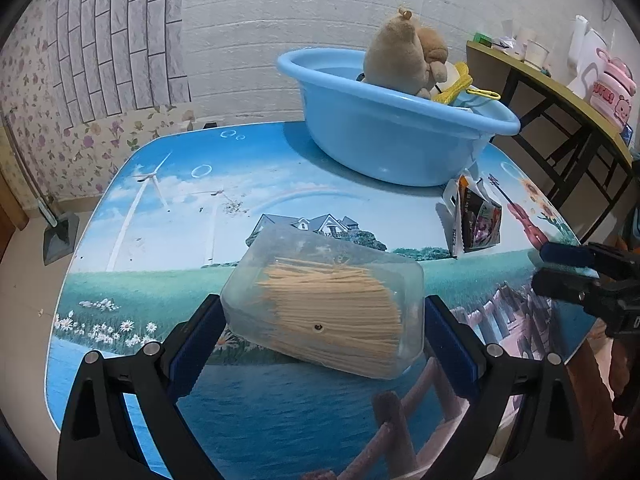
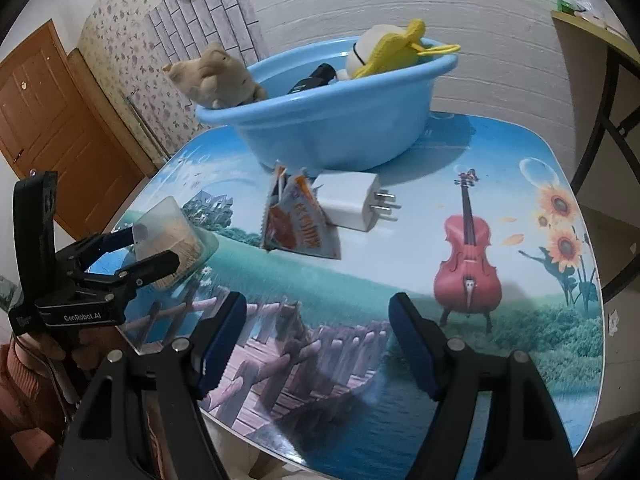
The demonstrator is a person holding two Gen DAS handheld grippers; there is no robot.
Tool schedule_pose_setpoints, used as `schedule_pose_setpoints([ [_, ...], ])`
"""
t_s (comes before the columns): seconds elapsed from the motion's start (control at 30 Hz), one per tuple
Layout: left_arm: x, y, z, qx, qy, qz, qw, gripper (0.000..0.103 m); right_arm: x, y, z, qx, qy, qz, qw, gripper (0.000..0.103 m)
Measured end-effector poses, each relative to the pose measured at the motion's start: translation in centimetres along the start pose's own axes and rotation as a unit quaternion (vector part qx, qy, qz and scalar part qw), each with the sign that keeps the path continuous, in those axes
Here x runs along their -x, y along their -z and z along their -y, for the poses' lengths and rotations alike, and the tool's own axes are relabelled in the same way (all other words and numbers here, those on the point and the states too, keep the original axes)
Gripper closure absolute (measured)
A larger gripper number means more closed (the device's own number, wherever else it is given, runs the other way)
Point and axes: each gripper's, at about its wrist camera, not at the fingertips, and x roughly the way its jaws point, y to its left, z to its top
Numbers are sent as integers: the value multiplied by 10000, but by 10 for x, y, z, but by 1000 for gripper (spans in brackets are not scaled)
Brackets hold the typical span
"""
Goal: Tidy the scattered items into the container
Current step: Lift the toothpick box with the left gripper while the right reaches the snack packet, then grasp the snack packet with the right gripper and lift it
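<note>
Pickup step: your left hand-held gripper (image 1: 324,332) clamps clear plastic toothpick box (image 1: 328,304); right hand-held gripper (image 2: 316,340) wide open, empty. Next req.: carry over blue plastic basin (image 1: 384,148), release.

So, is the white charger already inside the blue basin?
No, the white charger lies on the table in front of the blue basin, beside the snack packet.
</note>
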Motion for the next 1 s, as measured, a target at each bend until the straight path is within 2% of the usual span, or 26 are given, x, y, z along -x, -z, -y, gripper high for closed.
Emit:
schedule_pose_setpoints([
  [0.1,-1,1,1,-46,26,-39,10000,6,-4,-7,-5,-7,-13,121,9999,28],
  [0.3,-1,3,-1,-56,114,-37,9999,6,-25,-24,-20,19,-81,74,9999,28],
  [0.47,1,4,2,-172,93,-39,9998,6,-45,-36,-26,37,93,-29,9999,29],
  [0.53,3,5,3,-220,90,-16,9997,6,-50,-36,-24,40,102,-67,9999,33],
  [0.57,4,6,3,-227,91,-22,9997,6,-51,-36,-23,48,109,-79,9999,42],
  [0.6,4,6,3,-220,91,-22,9997,6,-52,-35,-22,50,90,-115,9999,54],
  [0.7,5,7,3,-182,83,-5,9998,6,-51,-33,-14,-37,-63,-186,9998,76],
  [0.77,6,7,3,-182,96,21,9998,6,-48,-33,-10,-84,-162,-192,9997,80],
  [0.87,7,7,4,-155,98,28,9998,6,-40,-30,-6,-65,-201,-158,9997,82],
  [0.9,8,7,5,-148,112,25,9998,6,-37,-29,-5,-62,-227,-146,9996,86],
  [1.0,10,9,7,-165,197,4,9997,6,-28,-27,-4,-28,-280,-84,9996,88],
])
